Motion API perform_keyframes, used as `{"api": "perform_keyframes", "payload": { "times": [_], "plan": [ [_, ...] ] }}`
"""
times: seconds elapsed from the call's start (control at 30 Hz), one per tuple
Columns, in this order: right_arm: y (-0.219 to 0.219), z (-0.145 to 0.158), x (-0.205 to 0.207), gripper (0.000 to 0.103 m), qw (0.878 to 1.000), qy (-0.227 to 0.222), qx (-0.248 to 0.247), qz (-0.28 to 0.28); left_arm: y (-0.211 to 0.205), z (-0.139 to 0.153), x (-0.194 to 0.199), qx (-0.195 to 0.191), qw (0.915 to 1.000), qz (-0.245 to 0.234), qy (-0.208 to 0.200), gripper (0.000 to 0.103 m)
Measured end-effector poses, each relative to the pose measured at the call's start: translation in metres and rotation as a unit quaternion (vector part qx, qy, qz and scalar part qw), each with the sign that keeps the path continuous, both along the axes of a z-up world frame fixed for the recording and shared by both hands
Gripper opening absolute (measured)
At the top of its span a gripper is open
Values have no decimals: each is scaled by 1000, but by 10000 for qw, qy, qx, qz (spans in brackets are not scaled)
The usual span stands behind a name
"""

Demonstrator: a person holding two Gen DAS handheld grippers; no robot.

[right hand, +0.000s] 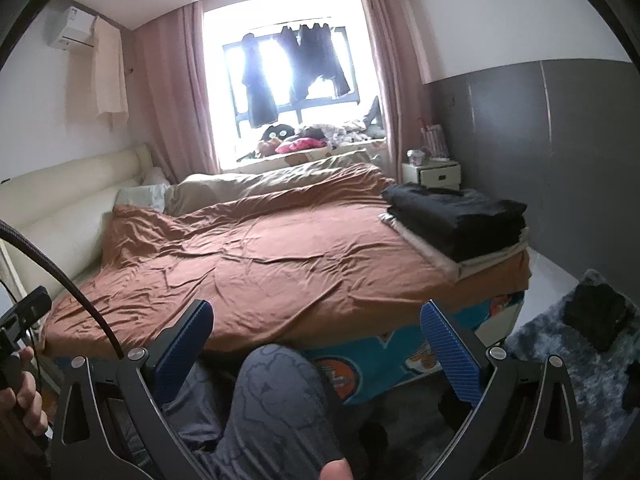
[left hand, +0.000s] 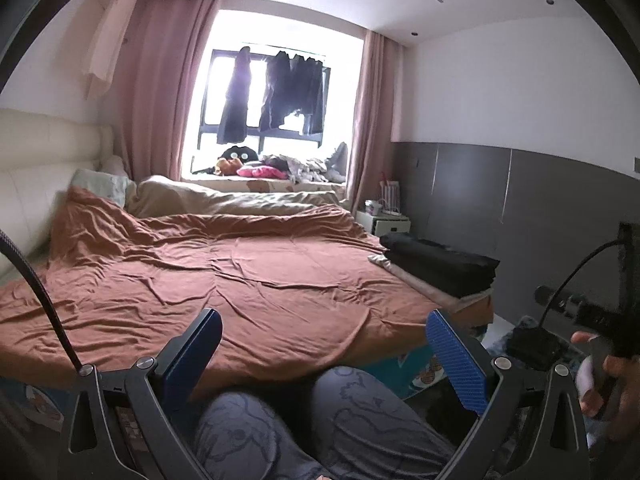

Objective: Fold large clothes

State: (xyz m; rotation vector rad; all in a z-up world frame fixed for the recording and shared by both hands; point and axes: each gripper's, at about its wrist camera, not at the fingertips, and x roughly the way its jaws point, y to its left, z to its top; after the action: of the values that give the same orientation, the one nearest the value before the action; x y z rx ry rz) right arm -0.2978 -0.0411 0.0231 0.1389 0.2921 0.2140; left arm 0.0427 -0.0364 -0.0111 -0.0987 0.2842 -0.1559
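Nearest: left gripper spread wide, blue-padded fingers far apart, nothing between them, nothing touched. Below it, knees in grey patterned trousers, up against the near edge of the bed. Right gripper equally wide, blue pads apart, gripping nothing; same trousered knee beneath and a bare toe at the bottom edge. At the right margin of the left wrist view, a hand around a dark handle; at the left margin of the right wrist view, another hand on a black handle with a cable arching over it.

Beside the bed's near right corner, on the floor: grey shaggy rug with a dark bundle lying on it.

On the bed: rumpled rust-brown cover over most of the top. At the bed's right edge, a neat stack of folded clothes, black pieces on top of pale ones. Along the bed's far side, a beige duvet heaped lengthwise; pale pillow at the far left corner, against the cream padded headboard.

Beyond the bed's far right corner: small white nightstand with clutter on top.

Behind the bed: window sill strewn with soft toys and crumpled fabric, dark garments hanging in the bright window, pink curtains on both sides.
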Motion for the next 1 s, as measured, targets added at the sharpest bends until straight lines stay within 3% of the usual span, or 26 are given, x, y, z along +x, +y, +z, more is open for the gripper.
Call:
{"api": "perform_keyframes", "payload": {
  "times": [0.3,1.0],
  "plan": [
    [18,0,19,103,9998,129,-51,126,4,7,-3,-14,10000,84,24,103],
    [36,-5,2,103,10000,19,-46,7,8,10,-7,-3,9998,220,-27,103]
  ]
}}
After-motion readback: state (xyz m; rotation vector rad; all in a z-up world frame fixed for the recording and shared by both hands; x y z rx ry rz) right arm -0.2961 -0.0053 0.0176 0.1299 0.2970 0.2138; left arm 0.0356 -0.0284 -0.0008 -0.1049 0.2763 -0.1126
